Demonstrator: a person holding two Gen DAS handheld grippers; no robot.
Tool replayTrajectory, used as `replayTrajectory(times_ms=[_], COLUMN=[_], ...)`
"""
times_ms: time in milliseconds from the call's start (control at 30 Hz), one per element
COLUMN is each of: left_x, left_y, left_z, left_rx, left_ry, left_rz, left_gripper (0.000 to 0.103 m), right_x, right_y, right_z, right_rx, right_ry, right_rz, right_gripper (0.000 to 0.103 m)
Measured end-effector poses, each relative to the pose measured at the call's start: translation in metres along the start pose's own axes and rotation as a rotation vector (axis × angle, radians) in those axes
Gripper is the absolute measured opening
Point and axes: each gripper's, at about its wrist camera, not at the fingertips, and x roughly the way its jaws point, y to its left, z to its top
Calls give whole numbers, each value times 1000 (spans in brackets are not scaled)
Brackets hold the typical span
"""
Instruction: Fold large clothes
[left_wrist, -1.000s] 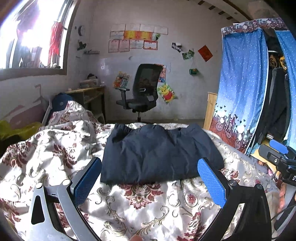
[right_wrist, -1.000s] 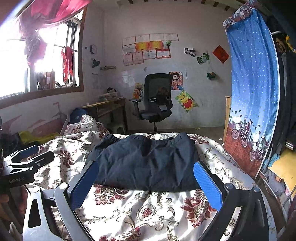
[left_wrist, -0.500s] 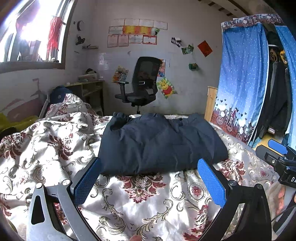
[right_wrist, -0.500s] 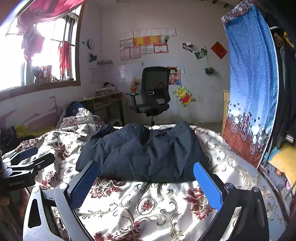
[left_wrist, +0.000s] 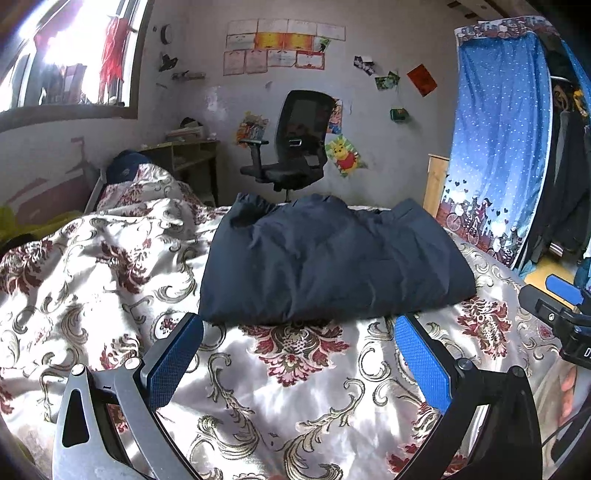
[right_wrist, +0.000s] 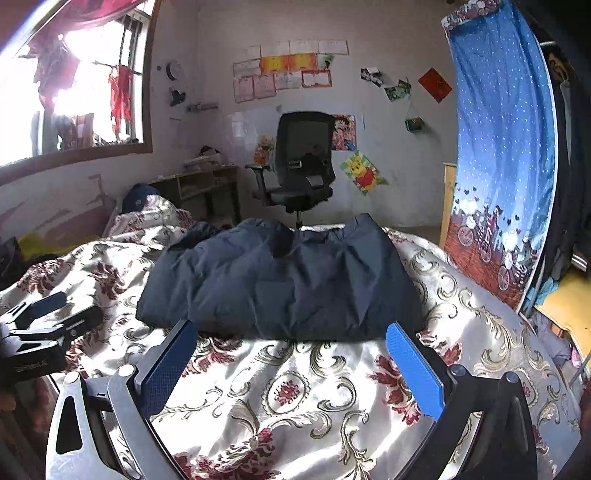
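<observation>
A dark navy garment (left_wrist: 332, 258) lies folded into a rough rectangle on the floral bedspread (left_wrist: 295, 387); the right wrist view shows the same garment (right_wrist: 288, 284). My left gripper (left_wrist: 299, 332) stands open just short of the garment's near edge, nothing between its blue pads. My right gripper (right_wrist: 291, 336) is open too, hovering before the near edge from further right. Each gripper shows in the other's view: the right one (left_wrist: 554, 299) at the right edge, the left one (right_wrist: 44, 325) at the left edge.
A black office chair (left_wrist: 291, 147) and a wooden desk (left_wrist: 188, 155) stand by the far wall. A blue dotted curtain (left_wrist: 495, 147) hangs at the right with dark clothes behind it. Bunched bedding (left_wrist: 147, 184) rises at the left under the window.
Both grippers have moved forward and lower toward the garment, so it looks larger and nearer. Neither has touched it; both stay open.
</observation>
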Motion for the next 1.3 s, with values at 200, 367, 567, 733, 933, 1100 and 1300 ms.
replayTrajectory(times_ms=[200, 367, 567, 733, 933, 1100, 1300], left_x=[6, 10, 9, 8, 7, 6, 6], left_y=[6, 8, 6, 5, 6, 7, 8], left_z=[-2, -5, -6, -6, -7, -6, -5], left_rx=[-29, -39, -35, -28, -41, -53, -54], left_ry=[27, 48, 37, 27, 35, 35, 34], left_rz=[2, 15, 20, 22, 23, 26, 27], left_gripper=[102, 102, 102, 102, 102, 102, 102], right_x=[6, 9, 11, 11, 11, 10, 10], right_y=[-4, -5, -4, -3, -3, -5, -5], right_z=[-2, -4, -4, -5, -4, -5, -5], right_rx=[16, 23, 18, 16, 18, 18, 17], right_ry=[26, 47, 53, 54, 49, 47, 47], right_rz=[-13, -16, -20, -21, -23, -22, -23], right_gripper=[103, 103, 103, 103, 103, 103, 103])
